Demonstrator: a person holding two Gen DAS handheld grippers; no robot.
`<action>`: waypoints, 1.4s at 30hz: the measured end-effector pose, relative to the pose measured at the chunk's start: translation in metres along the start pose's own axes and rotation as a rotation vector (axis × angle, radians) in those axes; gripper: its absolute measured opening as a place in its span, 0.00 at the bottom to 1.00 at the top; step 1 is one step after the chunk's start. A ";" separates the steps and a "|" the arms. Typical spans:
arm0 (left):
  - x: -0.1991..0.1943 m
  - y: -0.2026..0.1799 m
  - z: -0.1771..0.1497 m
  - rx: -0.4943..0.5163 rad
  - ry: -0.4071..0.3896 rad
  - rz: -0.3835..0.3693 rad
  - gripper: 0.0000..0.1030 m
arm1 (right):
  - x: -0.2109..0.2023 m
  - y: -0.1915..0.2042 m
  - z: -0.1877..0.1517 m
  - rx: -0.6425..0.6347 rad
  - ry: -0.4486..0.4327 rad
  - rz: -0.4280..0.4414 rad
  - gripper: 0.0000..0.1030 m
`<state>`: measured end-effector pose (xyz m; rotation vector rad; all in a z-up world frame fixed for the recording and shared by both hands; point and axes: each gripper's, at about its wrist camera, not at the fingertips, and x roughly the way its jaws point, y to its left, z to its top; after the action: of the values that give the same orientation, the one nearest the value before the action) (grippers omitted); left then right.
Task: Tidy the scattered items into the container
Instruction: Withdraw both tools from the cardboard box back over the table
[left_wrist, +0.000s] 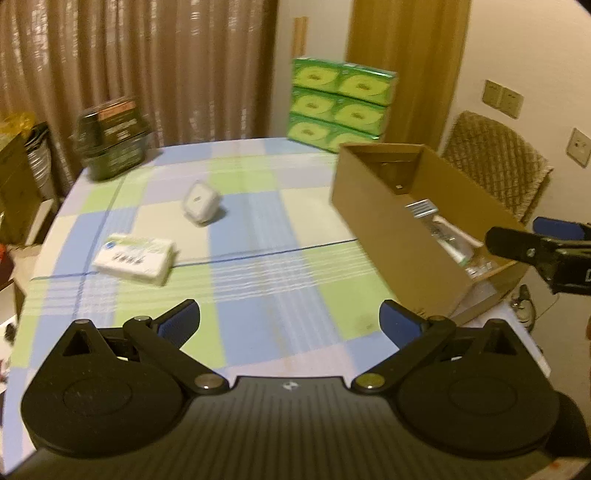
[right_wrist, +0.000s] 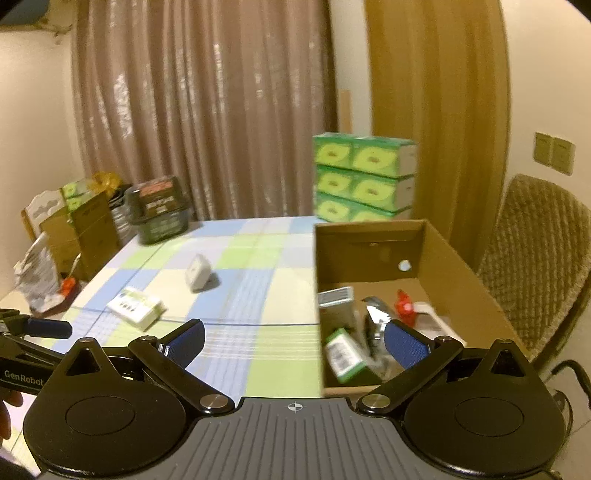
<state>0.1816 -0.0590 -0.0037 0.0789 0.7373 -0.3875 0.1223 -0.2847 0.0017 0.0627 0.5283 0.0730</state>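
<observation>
A checked tablecloth (left_wrist: 258, 229) covers the table. The cardboard box (left_wrist: 388, 221) stands at its right edge, items inside. A flat white packet (left_wrist: 136, 258) and a small white box (left_wrist: 201, 201) lie apart on the cloth. The left gripper (left_wrist: 290, 325) and the right gripper (right_wrist: 293, 345) are spread wide, empty.
</observation>
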 end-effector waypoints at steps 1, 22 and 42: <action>-0.002 0.006 -0.003 -0.007 0.001 0.011 0.99 | 0.000 0.006 0.000 -0.010 0.000 0.008 0.98; -0.023 0.102 -0.035 -0.110 0.031 0.131 0.99 | 0.038 0.078 -0.005 -0.118 0.049 0.108 0.98; 0.012 0.133 -0.033 -0.123 0.072 0.140 0.99 | 0.092 0.099 -0.005 -0.173 0.102 0.133 0.98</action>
<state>0.2182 0.0668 -0.0449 0.0283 0.8202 -0.2061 0.1938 -0.1782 -0.0404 -0.0756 0.6172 0.2523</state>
